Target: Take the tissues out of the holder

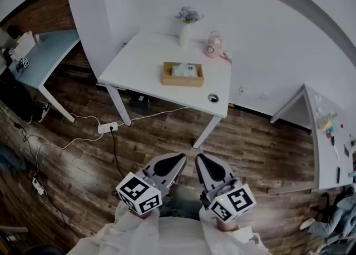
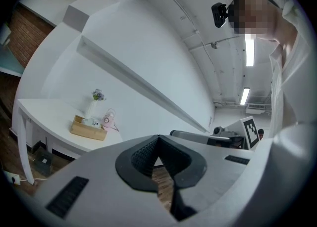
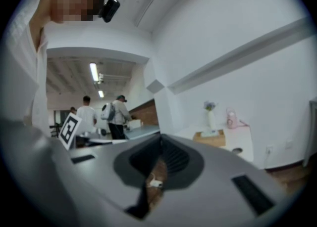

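Observation:
A wooden tissue holder (image 1: 182, 79) sits on the white table (image 1: 139, 62) ahead, with a pack of tissues (image 1: 185, 70) in it. The left gripper view shows the holder (image 2: 88, 129) far off at the left; in the right gripper view the holder (image 3: 213, 139) is far off at the right. My left gripper (image 1: 179, 158) and right gripper (image 1: 199, 159) are side by side at the bottom of the head view, over the wooden floor and well short of the table. The left gripper (image 2: 158, 139) and the right gripper (image 3: 161, 139) both have their jaws shut with nothing in them.
A white vase of flowers (image 1: 185, 29) and a pink object (image 1: 212, 45) stand behind the holder. A power strip (image 1: 108, 128) and cables lie on the floor at the left. A blue table (image 1: 47, 54) stands left, another white table (image 1: 328, 137) right. People (image 3: 116, 117) stand in the far room.

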Motion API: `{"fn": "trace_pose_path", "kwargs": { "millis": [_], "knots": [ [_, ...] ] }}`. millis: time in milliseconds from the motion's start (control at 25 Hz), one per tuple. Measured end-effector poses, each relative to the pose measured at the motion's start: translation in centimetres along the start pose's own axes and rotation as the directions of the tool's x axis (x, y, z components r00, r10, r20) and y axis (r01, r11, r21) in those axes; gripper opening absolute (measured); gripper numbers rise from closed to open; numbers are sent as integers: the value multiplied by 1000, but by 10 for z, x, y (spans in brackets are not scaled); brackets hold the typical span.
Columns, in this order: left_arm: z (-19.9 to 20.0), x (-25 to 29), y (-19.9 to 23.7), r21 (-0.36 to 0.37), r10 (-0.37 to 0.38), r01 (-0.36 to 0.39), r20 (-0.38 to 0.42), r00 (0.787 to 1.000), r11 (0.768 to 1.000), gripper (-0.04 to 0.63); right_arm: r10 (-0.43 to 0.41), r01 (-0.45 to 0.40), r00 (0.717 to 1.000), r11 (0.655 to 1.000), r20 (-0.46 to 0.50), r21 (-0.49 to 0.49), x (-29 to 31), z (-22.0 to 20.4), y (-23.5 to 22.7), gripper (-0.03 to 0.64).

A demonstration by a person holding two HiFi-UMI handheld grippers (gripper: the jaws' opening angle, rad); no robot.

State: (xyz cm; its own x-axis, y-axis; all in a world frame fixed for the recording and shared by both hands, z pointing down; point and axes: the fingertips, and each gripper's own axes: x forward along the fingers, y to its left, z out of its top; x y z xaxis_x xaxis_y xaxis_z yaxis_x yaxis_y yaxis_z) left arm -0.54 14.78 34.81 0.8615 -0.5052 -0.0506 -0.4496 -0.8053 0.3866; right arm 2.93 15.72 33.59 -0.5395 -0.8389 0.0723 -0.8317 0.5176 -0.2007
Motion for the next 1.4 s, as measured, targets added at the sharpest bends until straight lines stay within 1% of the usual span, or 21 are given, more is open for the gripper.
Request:
{"fn": "trace_pose_path", "kwargs": {
  "millis": [120, 280, 400, 520, 680, 760, 1000, 1160, 1400],
  "knots": [
    [5, 5, 14, -1, 16, -16, 14, 1000, 1000, 17, 19, -19, 1000, 1000, -13, -2, 13, 0, -5, 11],
    [14, 17, 39, -6, 49, -49, 45, 998, 999, 17, 37, -37, 999, 999, -1, -1, 38, 4, -19, 11],
    [23, 30, 58, 12, 61, -62, 53, 997, 998, 17, 64, -64, 998, 998, 2, -3, 61, 6, -31, 11],
    [35, 49, 80, 16, 75, -76, 65, 995, 997, 17, 89, -89, 996, 996, 17, -11, 84, 17, -46, 11],
    [51, 81, 104, 40, 67, -70, 79, 995, 997, 17, 101, -100, 994, 995, 44, -28, 111, 36, -75, 11],
    [59, 97, 116, 39, 71, -74, 76, 995, 997, 17, 98, -97, 994, 995, 49, -22, 124, 43, -94, 11],
    [74, 135, 153, 40, 119, -122, 79, 990, 992, 17, 109, -108, 993, 994, 43, -19, 162, 62, -146, 11],
    [75, 155, 177, 14, 161, -162, 75, 984, 987, 17, 117, -117, 992, 993, 50, -10, 182, 66, -175, 11],
    [76, 181, 202, 3, 198, -198, 78, 977, 980, 17, 140, -140, 989, 990, 40, -1, 203, 68, -208, 11]
  ]
}}
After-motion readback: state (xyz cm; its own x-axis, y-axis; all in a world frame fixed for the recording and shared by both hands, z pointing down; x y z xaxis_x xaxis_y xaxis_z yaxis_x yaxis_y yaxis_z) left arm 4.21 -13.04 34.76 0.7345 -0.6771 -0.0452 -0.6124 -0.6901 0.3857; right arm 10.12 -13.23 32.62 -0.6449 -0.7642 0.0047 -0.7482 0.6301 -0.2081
